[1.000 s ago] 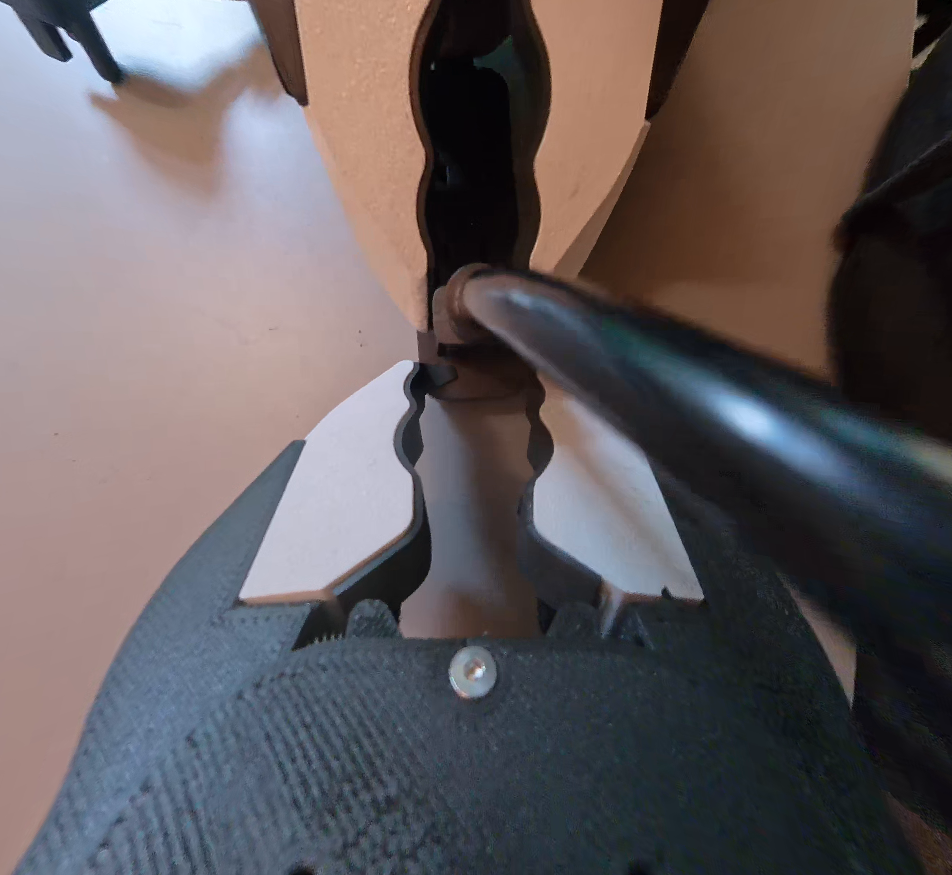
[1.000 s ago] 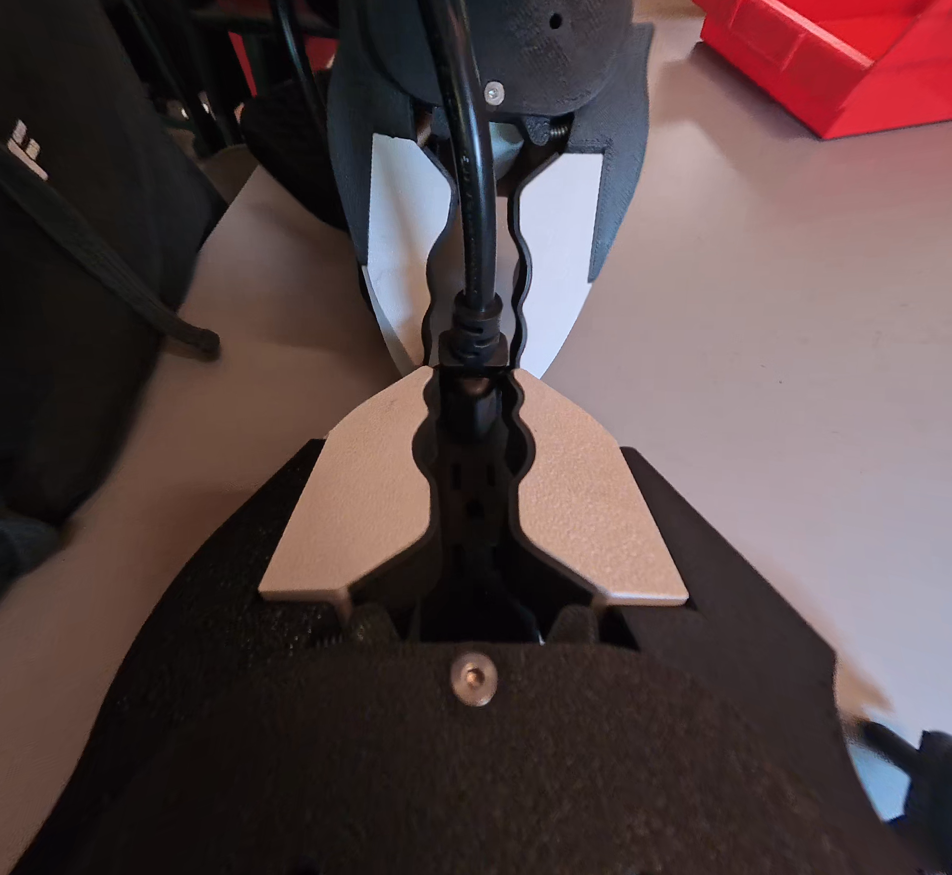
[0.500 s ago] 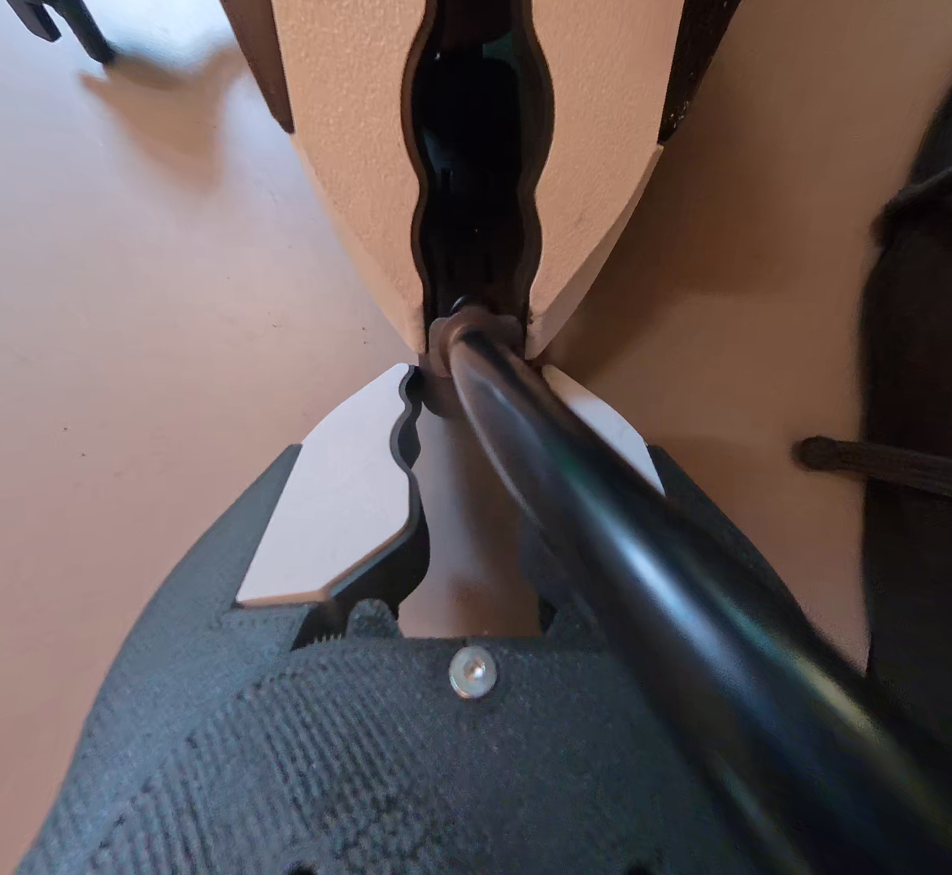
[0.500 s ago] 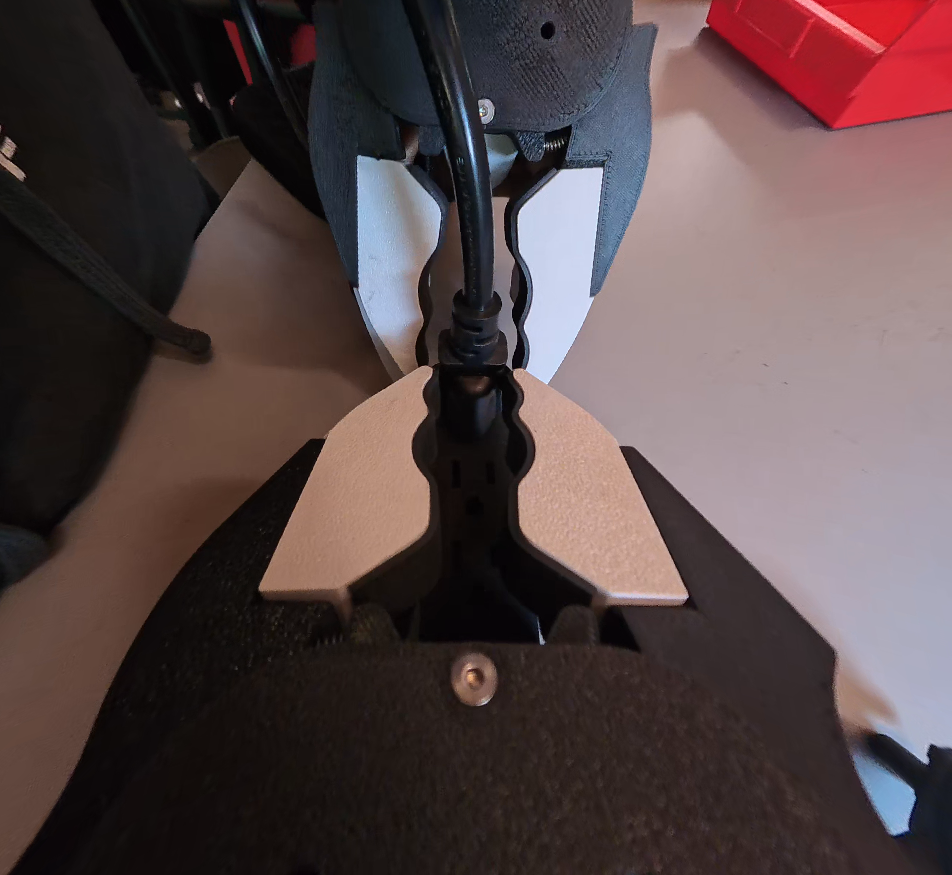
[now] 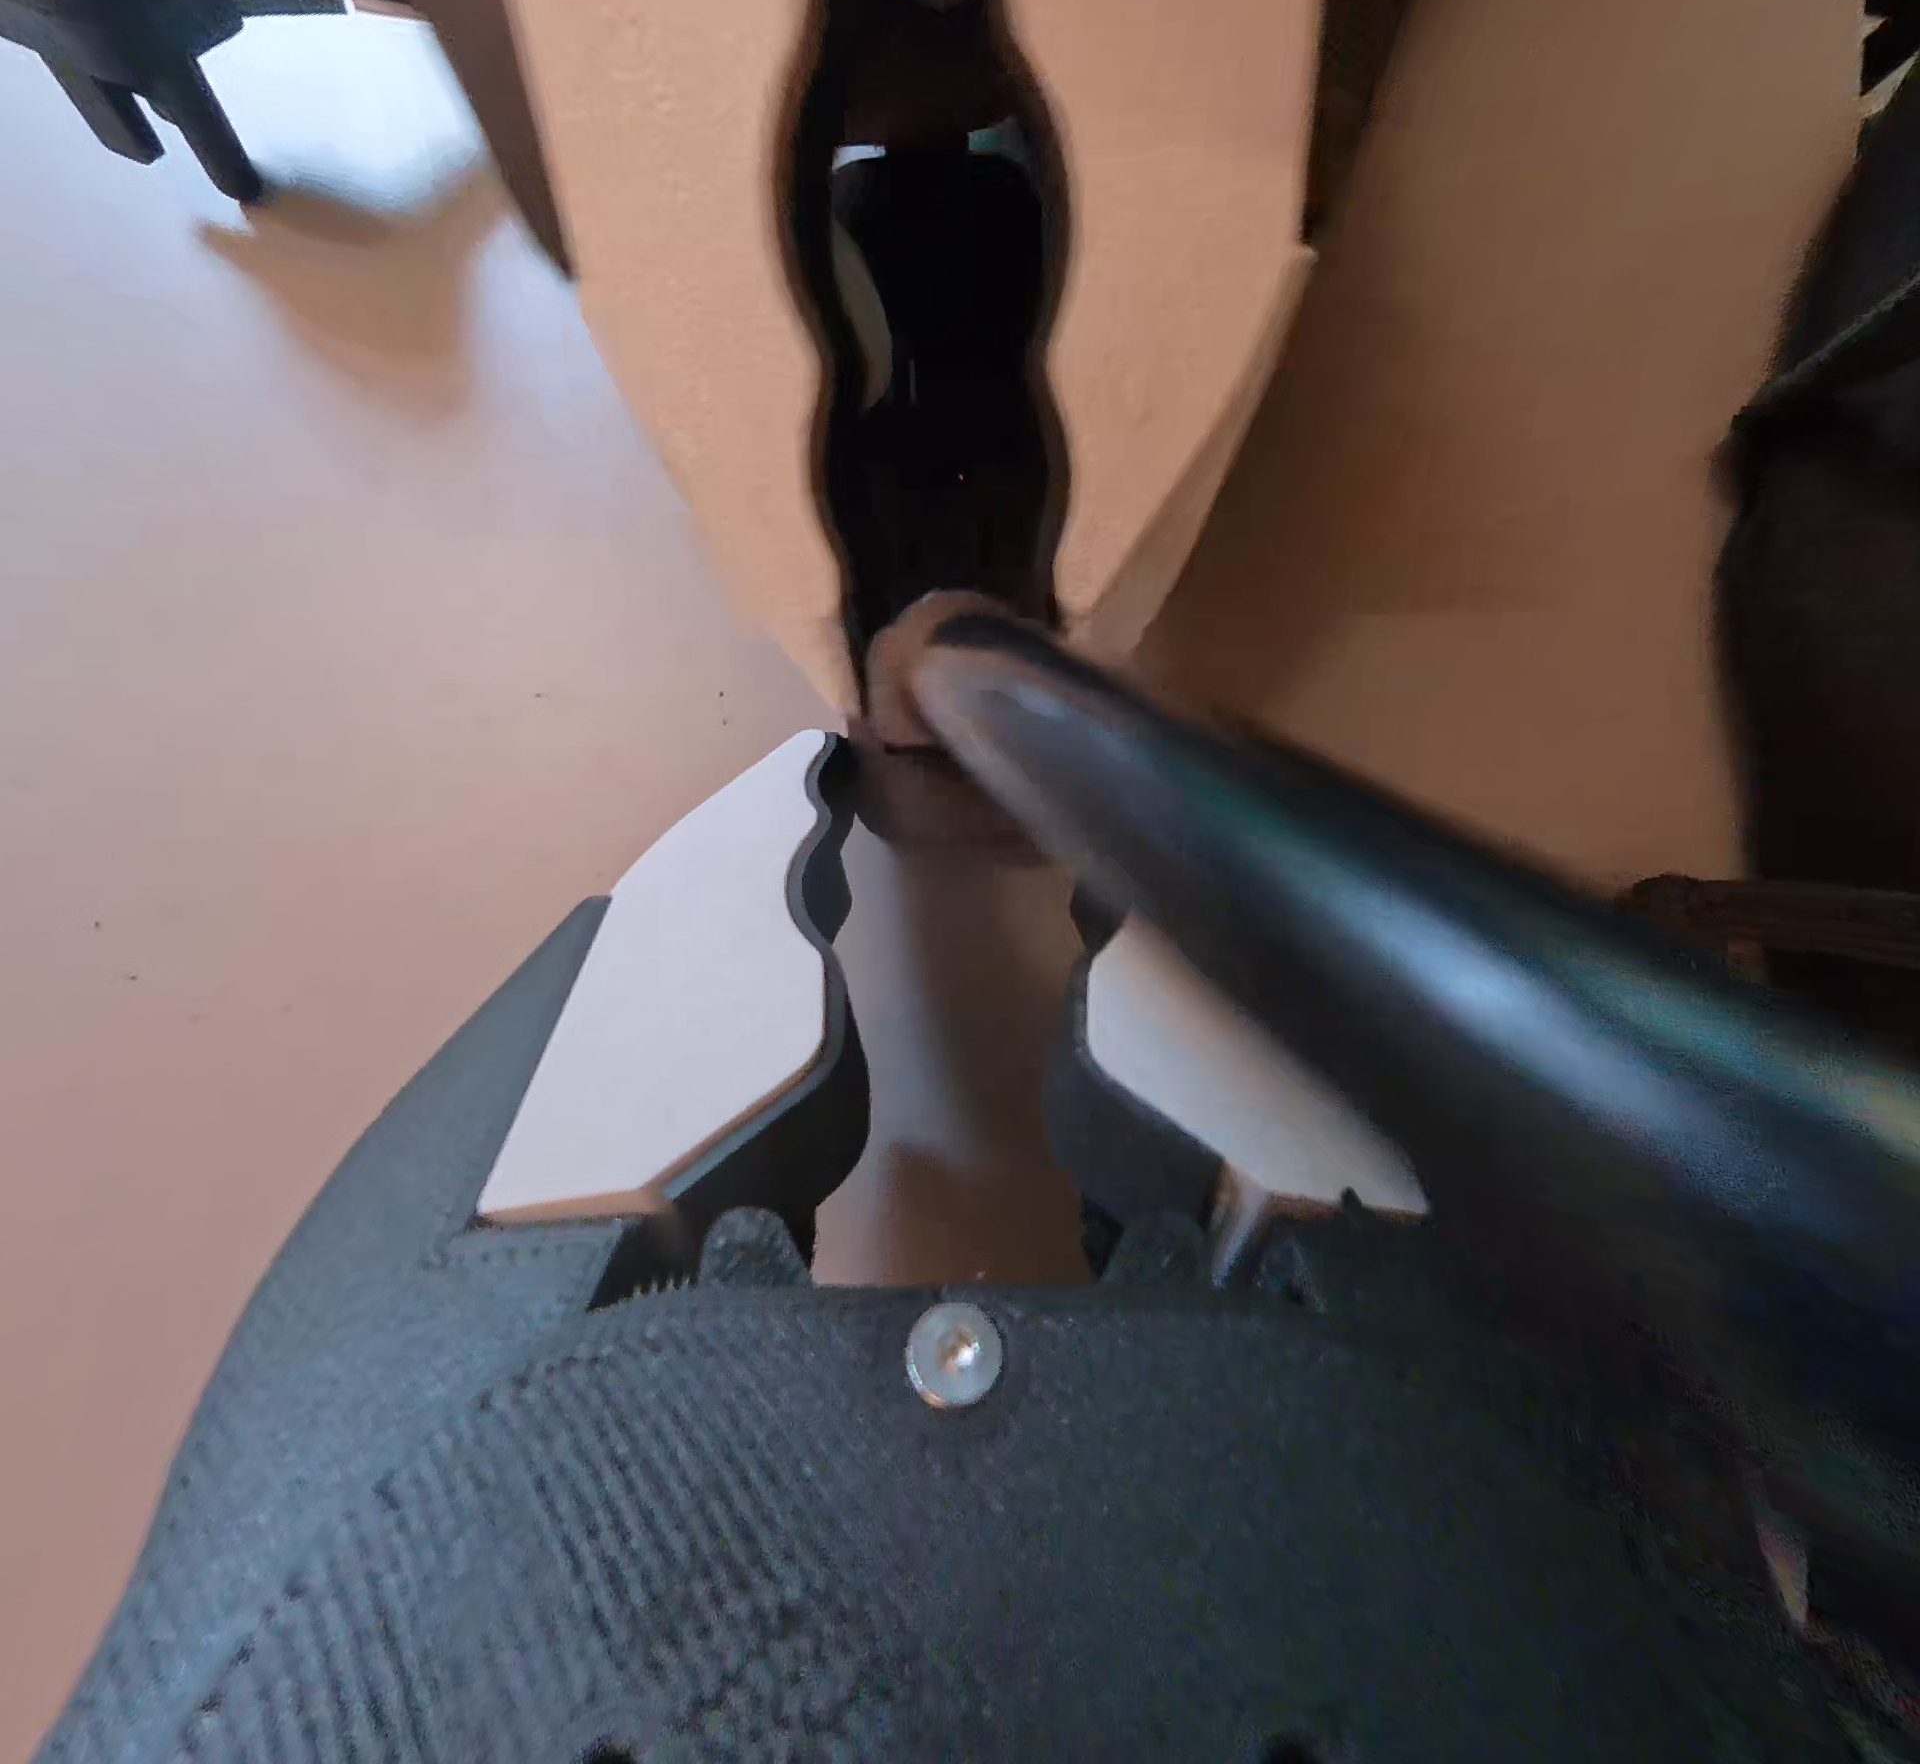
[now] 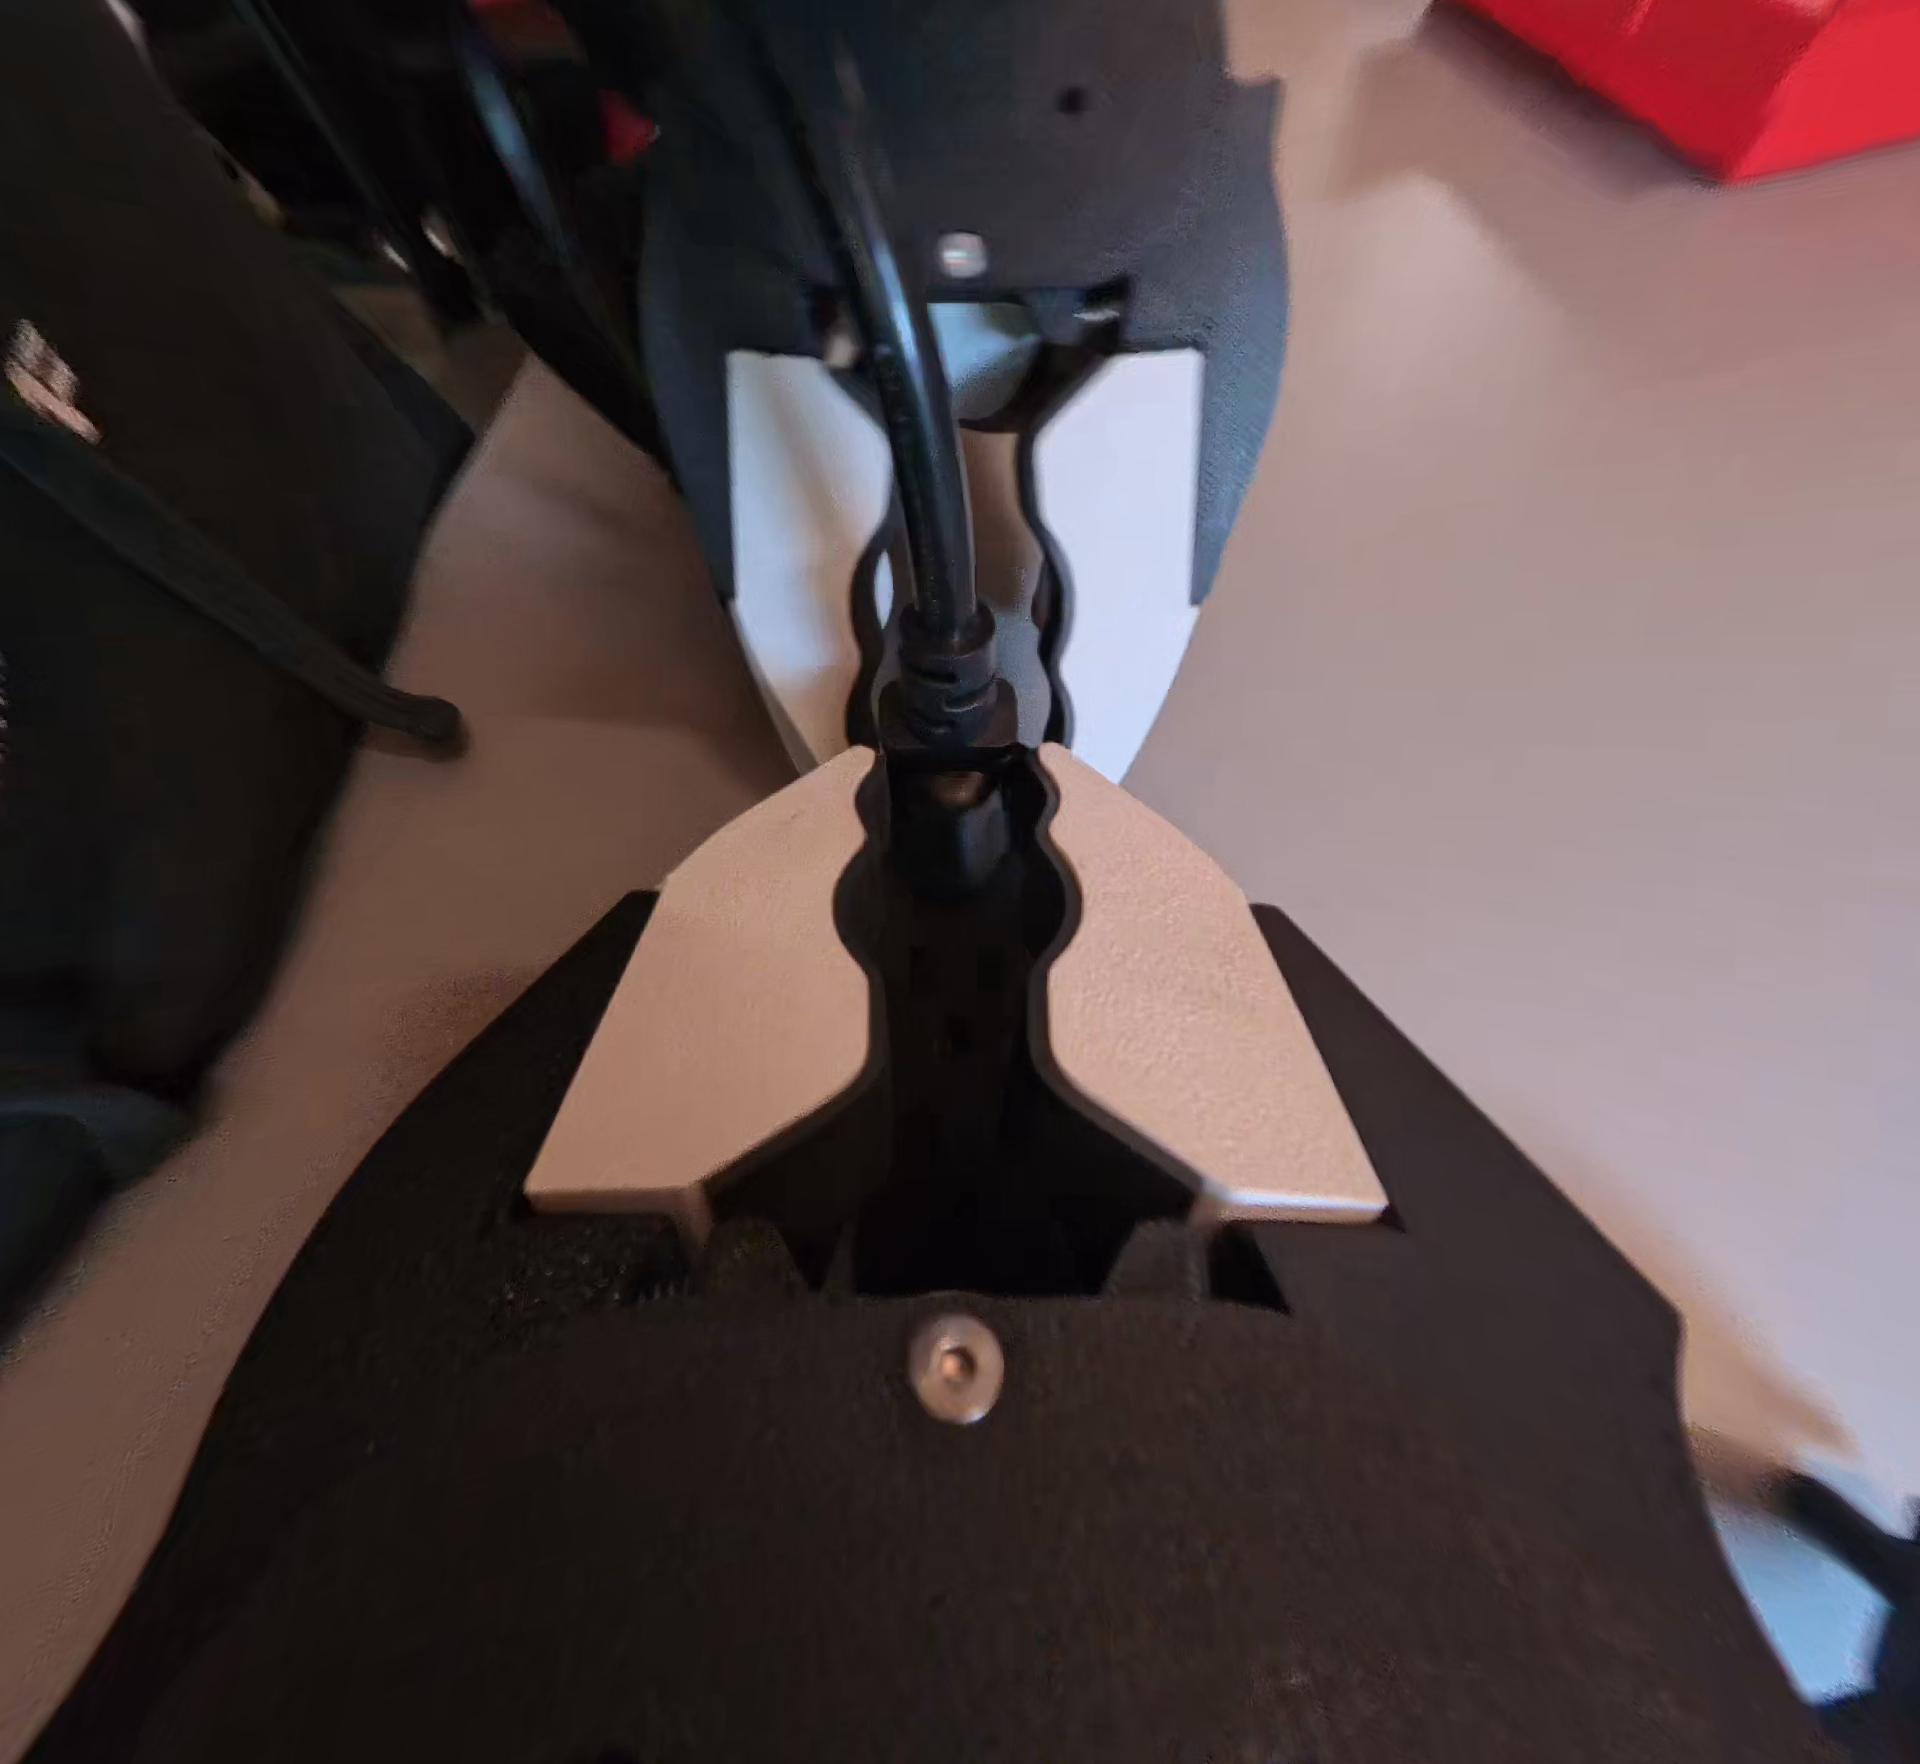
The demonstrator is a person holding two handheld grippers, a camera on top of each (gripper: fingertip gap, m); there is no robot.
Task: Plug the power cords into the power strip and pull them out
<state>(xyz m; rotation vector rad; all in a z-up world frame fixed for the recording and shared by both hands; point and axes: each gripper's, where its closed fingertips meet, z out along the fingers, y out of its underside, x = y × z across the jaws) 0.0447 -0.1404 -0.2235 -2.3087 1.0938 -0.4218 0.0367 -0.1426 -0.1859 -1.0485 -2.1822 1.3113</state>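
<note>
Right tongs [image 6: 951, 758] still clenched on the strip [image 6: 951, 976], left tongs [image 5: 940, 758] gripping the plug [image 5: 914, 675] at its mouth, cord [image 5: 1403, 966] swung back right since a moment ago, so probably mid-wiggle.

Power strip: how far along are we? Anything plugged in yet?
Done: right gripper is clamped on the power strip. In hand: left gripper pinches a plug right at the strip's end, its cord trailing away; seated or not, can't tell. Left: a second plug lies loose on the table, plus the pull-outs.
</note>
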